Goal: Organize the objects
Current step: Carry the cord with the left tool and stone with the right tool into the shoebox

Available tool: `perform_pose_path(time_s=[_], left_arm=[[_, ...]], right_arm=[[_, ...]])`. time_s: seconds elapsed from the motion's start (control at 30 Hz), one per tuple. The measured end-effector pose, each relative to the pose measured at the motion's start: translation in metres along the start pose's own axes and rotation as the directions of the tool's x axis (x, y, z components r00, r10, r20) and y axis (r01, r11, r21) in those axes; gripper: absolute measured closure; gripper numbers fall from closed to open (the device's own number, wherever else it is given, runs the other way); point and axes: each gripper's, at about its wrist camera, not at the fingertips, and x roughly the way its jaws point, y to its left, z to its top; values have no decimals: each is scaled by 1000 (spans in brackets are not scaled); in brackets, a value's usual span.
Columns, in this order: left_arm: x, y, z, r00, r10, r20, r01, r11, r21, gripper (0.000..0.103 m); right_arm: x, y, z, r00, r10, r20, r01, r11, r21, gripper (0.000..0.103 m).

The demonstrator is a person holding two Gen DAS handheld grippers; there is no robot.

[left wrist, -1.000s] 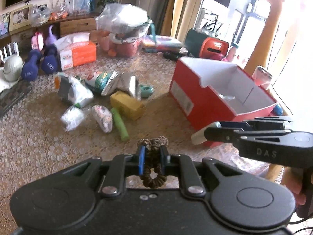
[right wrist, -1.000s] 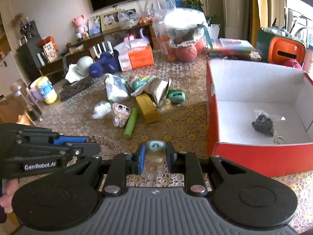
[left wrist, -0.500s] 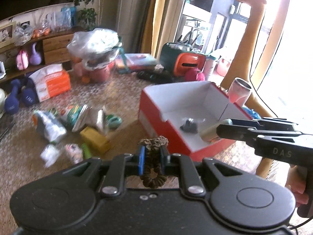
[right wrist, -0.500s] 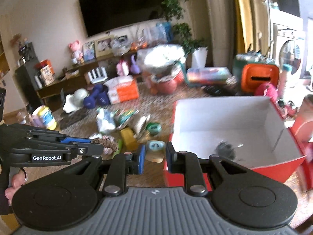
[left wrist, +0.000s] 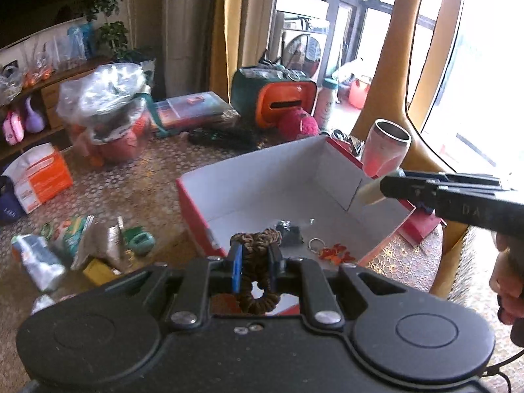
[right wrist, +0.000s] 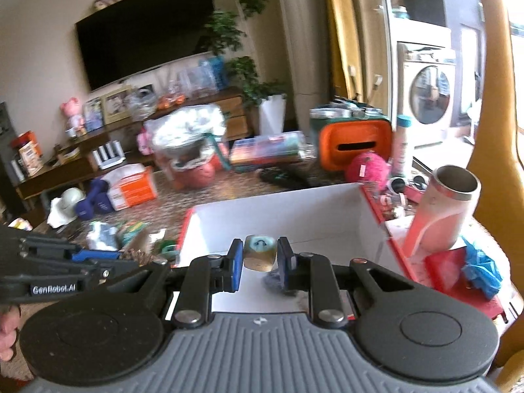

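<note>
The left gripper [left wrist: 254, 263] has its fingers squeezed tight on a brown stretchy hair tie [left wrist: 256, 239]. The right gripper [right wrist: 260, 263] pinches a small pale block [right wrist: 259, 252]. Both hang over the red cardboard box [left wrist: 196, 203] (white inside). Let go only above its floor.

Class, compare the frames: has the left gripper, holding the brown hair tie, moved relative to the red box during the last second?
Yes. The left gripper, shut on the brown hair tie, has travelled from the table beside the red box to its near rim, now pointing into it.
</note>
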Motion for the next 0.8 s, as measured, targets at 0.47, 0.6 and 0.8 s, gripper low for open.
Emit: perform_pose_path(time_s=[0.47,0.6,0.8], left_arm=[[94,-27,16,989,-2,-148,7,999,34,89],[119,-32,16,982,8,-190,0,999,46,89],[144,-34,16,969,28,-244,-16,999,52,89]], right_arm=[[69,-55,-3,993,-66,-100,72,996,60,82],[92,-58,-5,988,-70,-135,78,995,56,82],[124,-61,-10,977,-80,-198,90,995,42,82]])
